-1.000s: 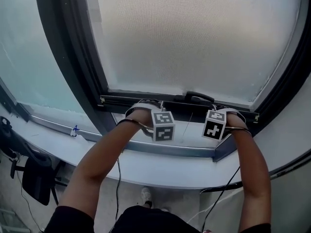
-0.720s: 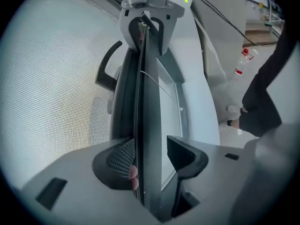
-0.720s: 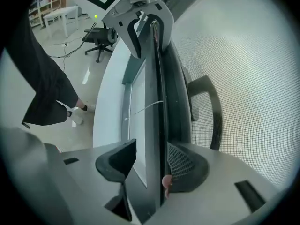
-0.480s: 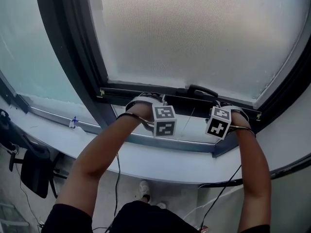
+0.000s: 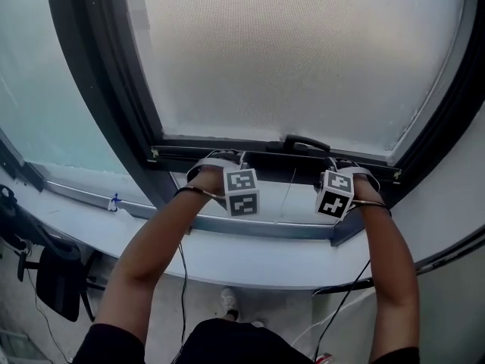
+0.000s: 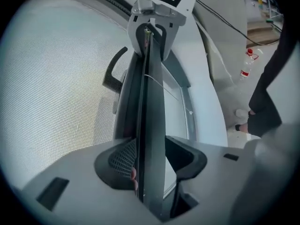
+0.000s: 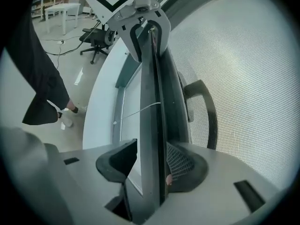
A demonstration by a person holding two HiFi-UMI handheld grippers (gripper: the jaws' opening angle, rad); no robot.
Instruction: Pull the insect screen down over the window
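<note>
The insect screen (image 5: 303, 51) of grey mesh covers the window down to its dark bottom bar (image 5: 273, 159), which hangs a little above the lower track. A black handle (image 5: 307, 144) sits on the bar's middle, and a thin white cord (image 5: 288, 192) hangs below it. My left gripper (image 5: 220, 160) holds the bar left of the handle, and my right gripper (image 5: 345, 165) holds it at the right. In the left gripper view the bar (image 6: 152, 102) runs between the left gripper's (image 6: 152, 161) pads. The right gripper (image 7: 152, 163) clamps the bar (image 7: 157, 93) likewise. Both sets of jaws have just been closing on the bar.
A dark window frame (image 5: 114, 105) borders the screen, with a fixed pane (image 5: 45, 105) to the left. The pale sill (image 5: 250, 260) runs below my hands. A black office chair (image 5: 57, 279) and cables stand on the floor. A plastic bottle (image 6: 246, 64) lies on the floor.
The head view shifts slightly. Both grippers stay at the same spots on the bottom bar, and the bar's height above the sill looks unchanged.
</note>
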